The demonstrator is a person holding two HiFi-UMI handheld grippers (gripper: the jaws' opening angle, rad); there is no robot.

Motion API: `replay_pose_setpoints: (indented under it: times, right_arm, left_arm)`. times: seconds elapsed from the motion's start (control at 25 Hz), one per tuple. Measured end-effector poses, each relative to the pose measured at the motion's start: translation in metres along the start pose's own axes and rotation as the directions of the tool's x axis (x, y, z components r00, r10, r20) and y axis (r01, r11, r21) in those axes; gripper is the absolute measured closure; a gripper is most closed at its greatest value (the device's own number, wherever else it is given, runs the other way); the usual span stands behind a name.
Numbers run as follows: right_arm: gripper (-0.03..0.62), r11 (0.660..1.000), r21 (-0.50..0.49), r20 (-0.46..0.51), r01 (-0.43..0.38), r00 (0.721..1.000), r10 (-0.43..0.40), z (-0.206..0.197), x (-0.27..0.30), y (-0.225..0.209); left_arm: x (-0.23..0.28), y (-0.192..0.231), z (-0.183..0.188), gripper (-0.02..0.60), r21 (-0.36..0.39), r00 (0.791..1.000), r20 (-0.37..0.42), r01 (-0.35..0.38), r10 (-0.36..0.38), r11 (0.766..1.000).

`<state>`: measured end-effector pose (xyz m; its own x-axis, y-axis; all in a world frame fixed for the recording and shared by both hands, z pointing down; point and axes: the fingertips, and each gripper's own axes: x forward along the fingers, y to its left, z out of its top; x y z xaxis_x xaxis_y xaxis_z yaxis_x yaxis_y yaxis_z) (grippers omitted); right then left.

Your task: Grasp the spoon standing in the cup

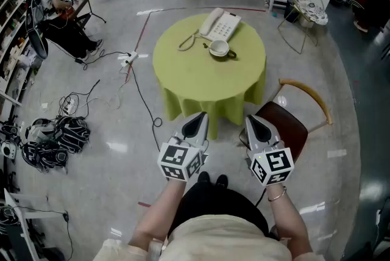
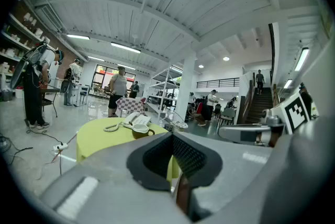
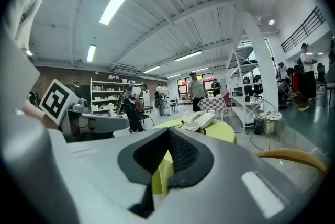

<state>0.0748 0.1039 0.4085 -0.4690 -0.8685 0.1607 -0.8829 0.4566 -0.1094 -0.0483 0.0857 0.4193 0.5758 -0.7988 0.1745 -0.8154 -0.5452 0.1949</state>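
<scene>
left gripper and right gripper both closed, empty, lower centre, well apart from cup in upper centre; reaching in unopened may tip it

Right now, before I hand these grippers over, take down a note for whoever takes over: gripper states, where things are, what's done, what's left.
Left gripper: shut, empty, held short of the table.
Right gripper: shut, empty, alongside the left one.
Cup: on the far half of the round table, just in front of the phone. The spoon is too small to make out from here.
Done: nothing yet.
Left: step closer, open one gripper, grasp the spoon.
</scene>
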Motion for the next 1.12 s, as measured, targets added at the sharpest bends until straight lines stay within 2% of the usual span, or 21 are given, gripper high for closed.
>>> replay_pose_setpoints:
  times: [0.56, 1.12]
  right_arm:
    - [0.594, 0.999, 0.036, 0.020, 0.009, 1.000, -0.010, -0.001, -0.015, -0.010]
    - [0.594, 0.999, 0.045, 0.004, -0.011, 1.000, 0.011, -0.003, 0.006, -0.019]
  left_arm:
    - [0.005, -0.015, 0.000, 0.580, -0.004, 1.000, 0.011, 0.011, -0.011, 1.000]
    - [0.024, 0.007, 0.003, 0.580, 0.002, 1.000, -0.001, -0.030, 0.030, 1.000]
